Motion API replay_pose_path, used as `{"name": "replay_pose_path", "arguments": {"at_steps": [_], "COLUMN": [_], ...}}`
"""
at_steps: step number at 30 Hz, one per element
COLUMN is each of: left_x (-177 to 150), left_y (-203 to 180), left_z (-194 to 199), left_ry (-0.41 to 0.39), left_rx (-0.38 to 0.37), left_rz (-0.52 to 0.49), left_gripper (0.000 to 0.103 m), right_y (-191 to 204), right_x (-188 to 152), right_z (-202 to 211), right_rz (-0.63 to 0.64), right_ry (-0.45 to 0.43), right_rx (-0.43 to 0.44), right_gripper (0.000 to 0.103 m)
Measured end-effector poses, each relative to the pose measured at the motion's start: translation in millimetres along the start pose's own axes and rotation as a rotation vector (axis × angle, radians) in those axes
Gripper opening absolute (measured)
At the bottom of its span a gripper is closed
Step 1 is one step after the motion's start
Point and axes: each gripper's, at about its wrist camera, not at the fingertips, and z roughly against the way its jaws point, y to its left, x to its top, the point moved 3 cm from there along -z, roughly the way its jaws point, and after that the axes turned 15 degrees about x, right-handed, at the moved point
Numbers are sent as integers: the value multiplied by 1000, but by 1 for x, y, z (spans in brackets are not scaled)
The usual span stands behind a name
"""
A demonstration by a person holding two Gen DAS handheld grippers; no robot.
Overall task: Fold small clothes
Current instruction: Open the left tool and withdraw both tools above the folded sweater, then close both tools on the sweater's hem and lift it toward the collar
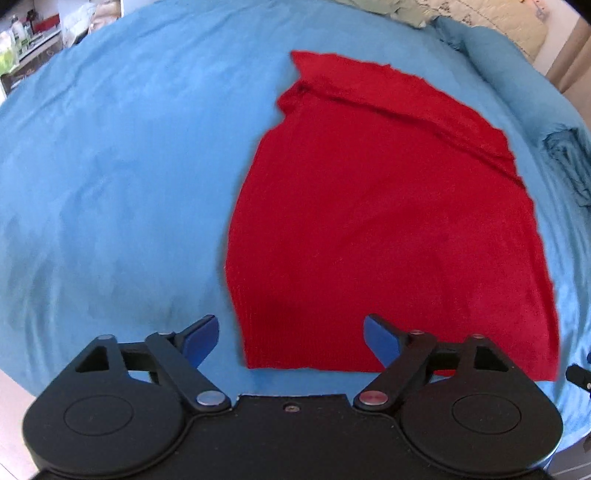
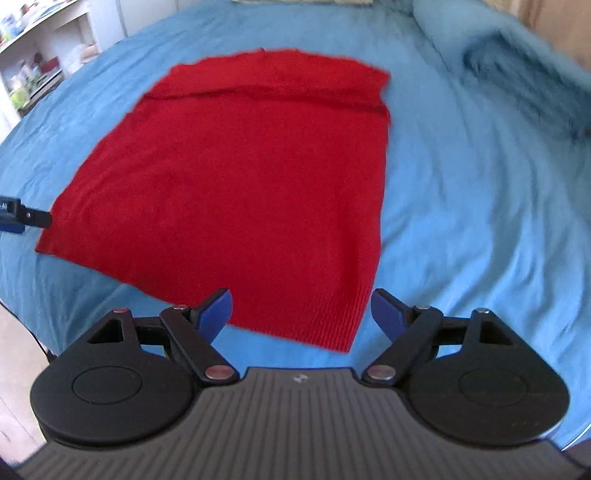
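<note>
A red knit garment [image 1: 388, 229] lies flat on the blue bedspread [image 1: 110, 184], with a fold line across its far end. My left gripper [image 1: 290, 338] is open and empty, hovering over the garment's near left corner at the ribbed hem. In the right wrist view the same garment [image 2: 240, 184] spreads ahead. My right gripper [image 2: 301, 314] is open and empty over the garment's near right corner. The tip of the left gripper [image 2: 22, 216] shows at the left edge, beside the garment's near left corner.
The blue bedspread [image 2: 480, 221] covers a bed. A rolled blue pillow or blanket [image 2: 517, 74] lies at the far right. Pale bedding [image 1: 461, 14] lies at the head. Shelves with clutter [image 2: 33, 74] stand at the far left beyond the bed.
</note>
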Motion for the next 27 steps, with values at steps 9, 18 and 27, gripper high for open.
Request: {"name": "replay_pose_path", "arguments": {"at_steps": [9, 18, 27], "left_x": [-11, -15, -12], "left_y": [9, 8, 19], "left_z": [-19, -27, -34], "left_ry": [2, 42, 100], "left_rx": [-27, -83, -93], "left_rz": [89, 105, 137], "left_gripper": [81, 58, 9], "right_y": [-44, -68, -68], "right_x": [-14, -16, -9], "right_z": [-33, -45, -49], "right_rz": [-166, -320, -338], "right_ry": [-4, 15, 32], "right_rx": [51, 103, 147], "right_gripper": [92, 79, 42]}}
